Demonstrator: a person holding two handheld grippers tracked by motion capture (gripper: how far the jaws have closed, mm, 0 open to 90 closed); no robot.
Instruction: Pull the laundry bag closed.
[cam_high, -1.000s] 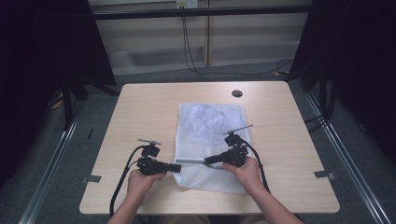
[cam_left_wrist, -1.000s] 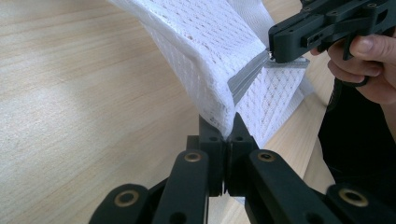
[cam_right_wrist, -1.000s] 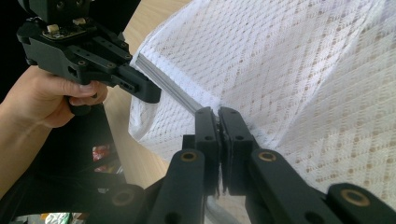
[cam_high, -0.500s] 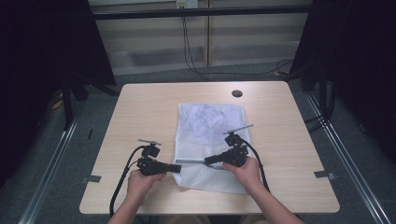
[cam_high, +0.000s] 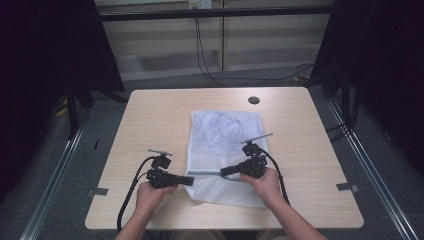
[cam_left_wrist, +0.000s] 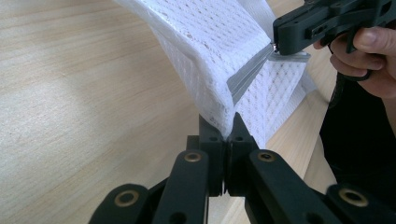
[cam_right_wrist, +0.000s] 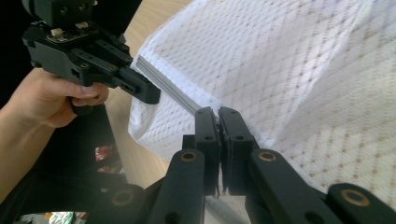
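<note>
We find no readable writing anywhere. A white mesh laundry bag (cam_high: 226, 152) with a grey zipper (cam_left_wrist: 247, 74) lies on the pale wooden table (cam_high: 150, 115). Our left gripper (cam_left_wrist: 226, 135) pinches the bag's corner at the zipper's end; our right gripper (cam_right_wrist: 217, 116) clamps the zipper's pull further along, between the hands.

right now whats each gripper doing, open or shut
left gripper: shut on the mesh bag edge.
right gripper: shut on the bag's zipper.

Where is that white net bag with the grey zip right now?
In the high view the white mesh bag lies mid-table on the light wooden table, its near grey zipper edge stretched between the left gripper and right gripper.
</note>
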